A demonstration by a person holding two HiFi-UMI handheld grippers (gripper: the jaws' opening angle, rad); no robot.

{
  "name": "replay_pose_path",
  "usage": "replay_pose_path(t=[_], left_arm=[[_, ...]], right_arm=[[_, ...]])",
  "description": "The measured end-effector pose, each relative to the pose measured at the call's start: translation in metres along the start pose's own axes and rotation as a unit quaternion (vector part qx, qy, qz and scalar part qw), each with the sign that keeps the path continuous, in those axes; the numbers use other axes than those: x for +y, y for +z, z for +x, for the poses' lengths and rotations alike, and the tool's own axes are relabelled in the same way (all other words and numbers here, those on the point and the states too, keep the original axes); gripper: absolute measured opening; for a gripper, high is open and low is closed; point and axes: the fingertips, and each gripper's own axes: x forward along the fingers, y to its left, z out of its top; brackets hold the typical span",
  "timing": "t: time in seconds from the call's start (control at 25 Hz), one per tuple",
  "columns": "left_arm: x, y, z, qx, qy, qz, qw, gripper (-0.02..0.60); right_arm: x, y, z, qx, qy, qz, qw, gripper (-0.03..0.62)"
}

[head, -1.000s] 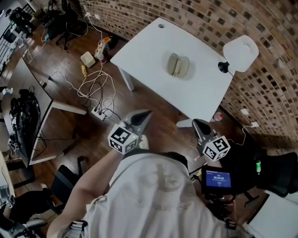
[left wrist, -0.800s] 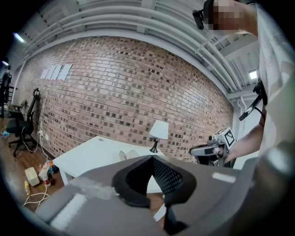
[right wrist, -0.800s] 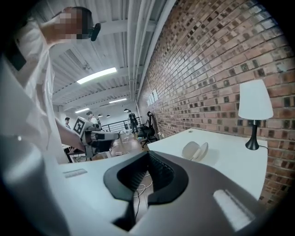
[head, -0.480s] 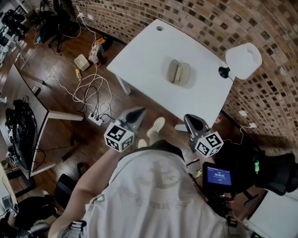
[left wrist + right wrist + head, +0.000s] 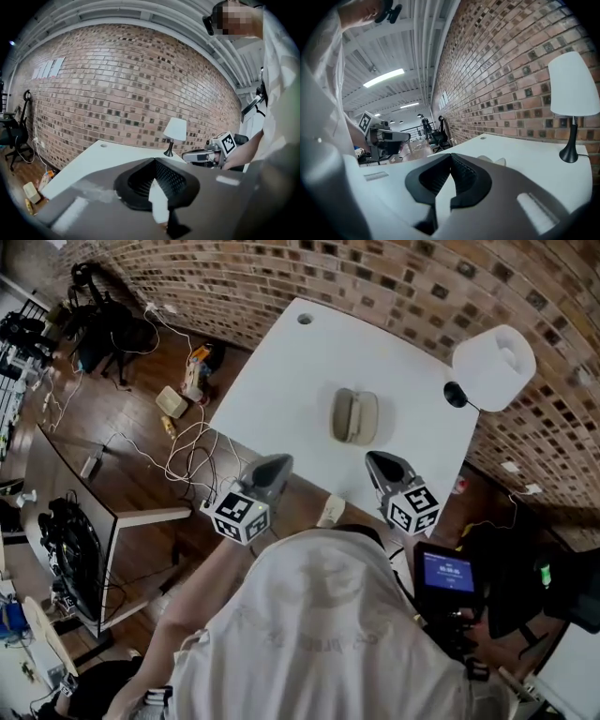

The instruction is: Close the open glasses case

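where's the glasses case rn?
In the head view, the glasses case lies open near the middle of the white table, to the left of the lamp.

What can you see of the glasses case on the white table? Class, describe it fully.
The glasses case is a beige, rounded clamshell, apparently hard-shelled. It lies open, its two halves spread side by side and joined along the middle. It rests flat near the centre of the white table, and nothing else touches it.
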Motion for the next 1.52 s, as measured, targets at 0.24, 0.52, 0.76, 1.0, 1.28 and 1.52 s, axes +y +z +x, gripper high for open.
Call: replay_pose_path(t=[0.24, 0.52, 0.76, 1.0, 1.28, 1.52], left_arm=[[-0.002, 0.016, 0.058, 0.026, -0.021, -0.012, 0.9994, 0.005], [-0.010, 0.014, 0.092, 0.065, -0.057, 0.008, 0.9962, 0.005], [-0.003, 0.036, 0.111, 0.061, -0.084, 0.037, 0.9939, 0.005], [-0.011, 0.026, 0.136, 0.072, -0.118, 0.031, 0.9900, 0.005], [0.001, 0.023, 0.152, 0.068, -0.122, 0.011, 0.9902, 0.005], [0.034, 0.021, 0.140, 0.069, -0.120, -0.002, 0.9904, 0.005]], right_arm=[[-0.048, -0.004, 0.010, -0.007, -0.031, 0.041, 0.999, 0.008], [-0.071, -0.023, 0.007, 0.001, -0.073, 0.079, 0.994, 0.008], [-0.096, -0.022, 0.018, 0.012, -0.111, 0.080, 0.991, 0.008], [-0.123, -0.027, 0.005, 0.039, -0.143, 0.069, 0.987, 0.008], [-0.135, -0.045, 0.000, 0.079, -0.167, 0.088, 0.979, 0.008], [-0.145, -0.044, 0.017, 0.098, -0.174, 0.118, 0.973, 0.009]])
